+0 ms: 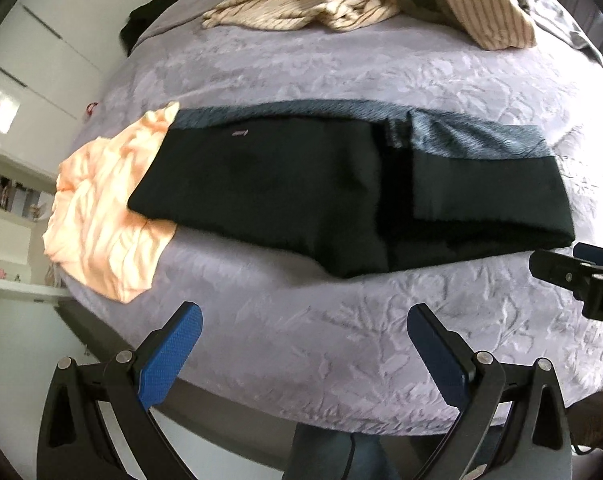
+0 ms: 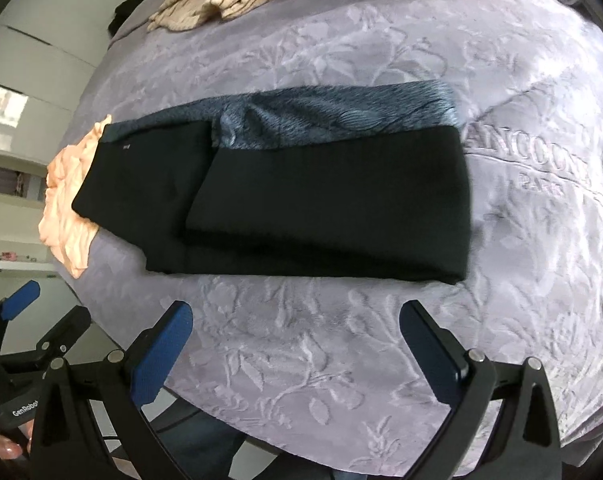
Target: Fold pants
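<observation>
Black and folded over on itself, the pants (image 2: 285, 204) lay flat across the middle of the bed, a band of grey-blue patterned lining showing along their far edge. Lilac bedspread (image 2: 301, 360) with a raised leaf pattern covered the mattress beneath them. At the left end the pants overlapped a crumpled peach garment (image 1: 101, 216), and a heap of cream striped cloth (image 1: 309, 4) sat well beyond them near the far side of the bed.

Both tools hovered over the near strip of bedspread, short of the pants and touching nothing. The left gripper (image 1: 305, 320) stood with its blue pads spread wide, only bare cover between them. The right gripper (image 2: 297, 320) was likewise fully apart and carried nothing. In the left wrist view a dark piece of the right tool poked in near the right end of the pants; whether it brushed the fabric there I could not make out. A person's fingers (image 2: 9, 448) gripped the handle of the left tool.
</observation>
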### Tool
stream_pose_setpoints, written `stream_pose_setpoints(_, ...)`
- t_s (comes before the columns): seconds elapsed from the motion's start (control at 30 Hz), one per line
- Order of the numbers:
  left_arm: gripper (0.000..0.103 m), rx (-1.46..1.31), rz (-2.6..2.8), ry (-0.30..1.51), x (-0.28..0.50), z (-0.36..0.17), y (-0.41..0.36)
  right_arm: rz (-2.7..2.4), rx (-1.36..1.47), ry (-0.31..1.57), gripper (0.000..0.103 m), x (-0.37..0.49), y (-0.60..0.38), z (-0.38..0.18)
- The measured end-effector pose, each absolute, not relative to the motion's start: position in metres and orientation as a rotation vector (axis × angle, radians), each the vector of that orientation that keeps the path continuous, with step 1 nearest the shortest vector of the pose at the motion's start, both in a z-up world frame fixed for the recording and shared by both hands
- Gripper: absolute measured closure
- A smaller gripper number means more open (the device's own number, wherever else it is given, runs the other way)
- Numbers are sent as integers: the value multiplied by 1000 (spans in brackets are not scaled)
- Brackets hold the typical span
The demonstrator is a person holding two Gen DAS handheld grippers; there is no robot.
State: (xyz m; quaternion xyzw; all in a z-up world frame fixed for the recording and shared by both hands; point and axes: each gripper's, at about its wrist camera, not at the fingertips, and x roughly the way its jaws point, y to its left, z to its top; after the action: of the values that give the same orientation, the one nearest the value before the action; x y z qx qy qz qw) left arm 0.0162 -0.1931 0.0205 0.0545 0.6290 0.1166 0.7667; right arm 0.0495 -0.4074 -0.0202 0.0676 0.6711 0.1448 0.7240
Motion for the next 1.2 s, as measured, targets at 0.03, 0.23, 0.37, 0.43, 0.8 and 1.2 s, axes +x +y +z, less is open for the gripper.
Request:
stream_pose_setpoints(0.03, 0, 118, 262, 1369, 15, 20, -191, 326, 148, 1488, 0, 50, -405, -22)
stream_pose_setpoints(0.23, 0, 103, 311, 1369, 7, 23, -171, 370, 136, 1499, 0, 53, -383, -24)
stream_pose_setpoints(0.37, 0, 76, 324, 1386, 7, 18, -157, 382, 125, 1497, 0, 55, -372, -24)
stream_pose_setpoints(0.43, 0, 60, 312, 1382, 12, 15, -151, 372, 114, 1491, 0, 57, -368, -22)
stream_pose_setpoints(0.8, 0, 123, 84, 1368, 58, -7, -122, 131, 187, 1466, 0, 56, -360, -18)
stream_pose_setpoints(1.2, 0, 52, 26, 1399, 72, -44, -29, 79, 280, 1506, 0, 43, -288, -35)
